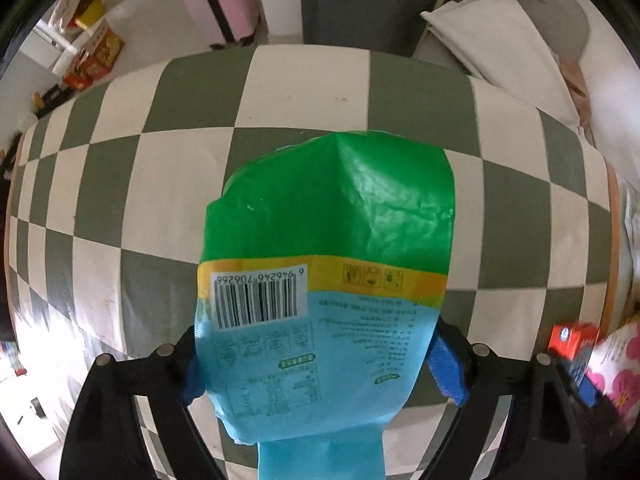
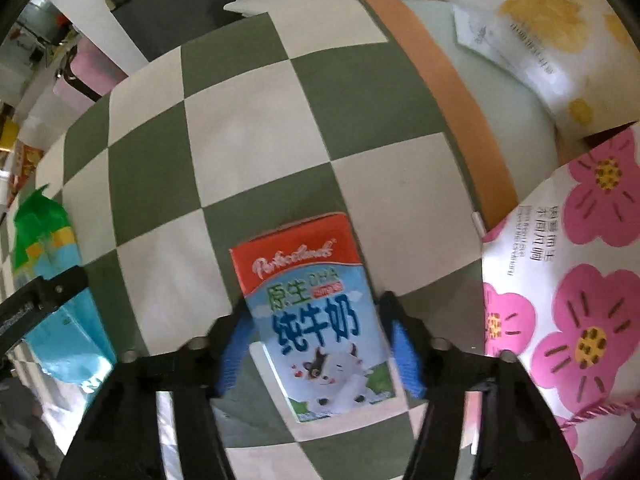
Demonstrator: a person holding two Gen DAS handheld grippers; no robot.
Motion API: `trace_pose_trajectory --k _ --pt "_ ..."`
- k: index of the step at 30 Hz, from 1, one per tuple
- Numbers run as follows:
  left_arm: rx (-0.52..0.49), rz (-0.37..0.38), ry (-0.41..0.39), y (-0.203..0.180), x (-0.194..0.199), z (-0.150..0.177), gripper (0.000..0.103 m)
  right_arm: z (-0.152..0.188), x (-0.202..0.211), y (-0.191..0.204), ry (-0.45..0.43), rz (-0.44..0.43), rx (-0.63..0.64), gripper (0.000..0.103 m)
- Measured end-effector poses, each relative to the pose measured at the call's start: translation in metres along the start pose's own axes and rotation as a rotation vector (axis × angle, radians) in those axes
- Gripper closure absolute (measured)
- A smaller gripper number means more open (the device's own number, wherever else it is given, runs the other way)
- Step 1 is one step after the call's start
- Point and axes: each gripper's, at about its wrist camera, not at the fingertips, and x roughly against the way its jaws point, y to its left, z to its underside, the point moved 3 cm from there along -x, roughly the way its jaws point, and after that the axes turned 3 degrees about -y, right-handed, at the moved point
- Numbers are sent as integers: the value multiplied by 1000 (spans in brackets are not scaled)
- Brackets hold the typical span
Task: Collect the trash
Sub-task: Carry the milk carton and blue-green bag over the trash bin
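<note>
The milk carton [image 2: 316, 320] lies between the right gripper [image 2: 316, 350]'s blue pads [image 2: 406, 360], long axis running straight out along them, red top pointing away over the checkered table [image 2: 256, 148]. Jaws look closed on its 2 sides. The flowered paper bag [image 2: 568, 280], likely the trash holder, stands just right, at the table's right edge. The left gripper [image 1: 316, 364] grips a green-and-blue wrapper [image 1: 328, 264], green end forward, above the table.

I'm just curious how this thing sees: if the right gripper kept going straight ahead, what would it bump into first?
Apart from the milk carton between the right gripper's fingers, probably the checkered tabletop ahead; nothing else stands in that line, though depth is unclear.
</note>
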Motion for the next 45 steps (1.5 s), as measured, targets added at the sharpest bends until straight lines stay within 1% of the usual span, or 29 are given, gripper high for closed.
trace_pose_trajectory --k 1,2,5,10,12,18,21,22,24,26,29,33,36,38,40,41,43,45 --pt "-17 -10 -14 1 3 3 16 1 1 1 -5 -2 3 44" --pt "-44 -25 -38 -1 10 8 19 3 1 1 -6 -3 3 44" --pt "-94 -44 -90 -3 26 20 20 7 6 -1 -22 2 9 45" --pt "-135 -35 -149 1 52 38 20 28 27 5 -67 -3 31 45" --pt "-143 -36 -177 5 64 45 20 37 39 5 -88 -14 37 45" --pt "-134 -10 -262 35 107 73 20 70 85 9 -173 -50 59 45" --pt "-135 0 -304 52 131 99 20 94 113 8 -222 -61 72 45" --pt "-133 7 -317 59 140 110 20 96 120 7 -237 -65 74 45" --pt "-127 24 -333 72 154 130 20 118 133 6 -260 -77 79 45" --pt "-120 44 -346 87 166 153 20 155 153 5 -281 -86 79 45" --pt "-123 71 -368 114 185 197 20 202 177 7 -311 -105 80 46" --pt "-143 109 -403 153 206 262 20 275 208 14 -347 -129 76 46" --pt "-168 135 -416 183 216 311 20 344 231 19 -371 -134 56 46" --pt "-185 149 -408 205 220 345 20 389 242 21 -375 -126 44 46" --pt "-202 167 -392 229 221 382 20 442 250 23 -362 -132 23 46" --pt "-208 171 -383 237 220 396 20 463 252 24 -354 -136 15 46" --pt "-214 180 -351 257 215 429 20 513 253 24 -323 -156 -3 46" --pt "-210 195 -311 275 207 459 20 554 247 23 -288 -173 -12 46"
